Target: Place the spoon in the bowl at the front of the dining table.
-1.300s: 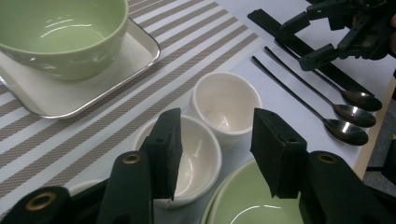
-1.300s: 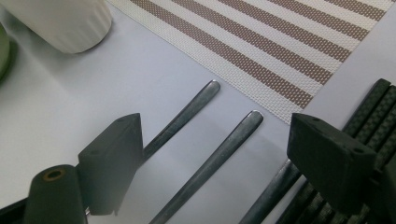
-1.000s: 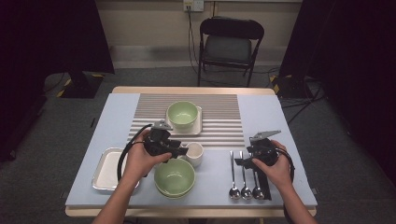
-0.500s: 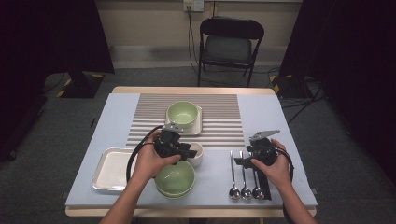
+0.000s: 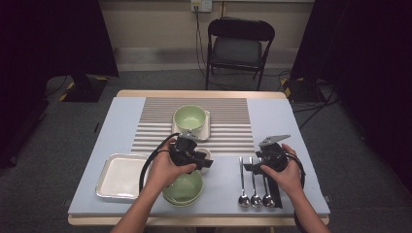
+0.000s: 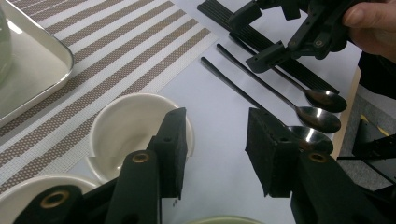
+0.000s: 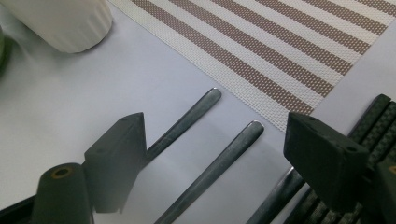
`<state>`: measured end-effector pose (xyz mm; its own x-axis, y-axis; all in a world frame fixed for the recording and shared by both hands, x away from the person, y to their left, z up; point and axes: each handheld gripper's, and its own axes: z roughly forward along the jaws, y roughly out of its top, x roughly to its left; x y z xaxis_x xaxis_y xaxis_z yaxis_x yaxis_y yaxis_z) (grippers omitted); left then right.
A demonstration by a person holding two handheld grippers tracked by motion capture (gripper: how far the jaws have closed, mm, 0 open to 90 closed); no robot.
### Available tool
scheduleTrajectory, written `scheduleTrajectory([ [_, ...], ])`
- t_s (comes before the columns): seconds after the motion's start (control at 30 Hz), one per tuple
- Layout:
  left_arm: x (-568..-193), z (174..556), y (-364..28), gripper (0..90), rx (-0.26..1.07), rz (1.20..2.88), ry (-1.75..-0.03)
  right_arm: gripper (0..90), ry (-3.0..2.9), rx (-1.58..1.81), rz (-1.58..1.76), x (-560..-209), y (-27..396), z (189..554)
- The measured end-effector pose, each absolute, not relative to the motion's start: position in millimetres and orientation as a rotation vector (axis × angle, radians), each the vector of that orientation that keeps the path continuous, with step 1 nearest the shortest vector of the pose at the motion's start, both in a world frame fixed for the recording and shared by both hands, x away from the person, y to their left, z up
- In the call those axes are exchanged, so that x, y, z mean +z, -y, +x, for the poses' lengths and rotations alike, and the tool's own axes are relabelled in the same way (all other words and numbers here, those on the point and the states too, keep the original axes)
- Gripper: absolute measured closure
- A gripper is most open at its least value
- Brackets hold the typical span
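In the high view my left gripper point(image 5: 198, 157) hovers at a small white cup point(image 5: 206, 156), just behind a green bowl point(image 5: 183, 187) near the table's front edge. In the left gripper view its jaws stand open point(image 6: 217, 149). The left jaw lies over the cup's point(image 6: 123, 133) rim and bare table shows in the gap. My right gripper point(image 5: 248, 166) is open over the handles of three spoons point(image 5: 253, 187). In the right gripper view point(image 7: 215, 154) two spoon handles point(image 7: 219, 163) lie between the jaws, untouched.
A second green bowl point(image 5: 190, 117) sits on a white square plate point(image 5: 206, 127) on the striped placemat point(image 5: 228, 114). A white tray point(image 5: 119, 175) lies front left. A black strip point(image 5: 275, 191) lies right of the spoons. A folding chair point(image 5: 240, 46) stands behind the table.
My left hand and gripper have moved right, from beside the near bowl to the small white cup. The right gripper has stayed over the spoon handles.
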<state>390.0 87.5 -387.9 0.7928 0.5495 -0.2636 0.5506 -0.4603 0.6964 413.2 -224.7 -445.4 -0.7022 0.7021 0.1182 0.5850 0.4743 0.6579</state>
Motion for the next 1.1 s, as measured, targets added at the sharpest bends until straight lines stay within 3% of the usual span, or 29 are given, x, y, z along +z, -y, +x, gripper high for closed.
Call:
scheduleTrajectory([
  [1.1, -399.6, 381.9, -48.6, 61.3, -0.04, 2.233, -0.746, 20.1, -2.541, 1.043, 1.103, -443.0, 224.0, 417.0],
])
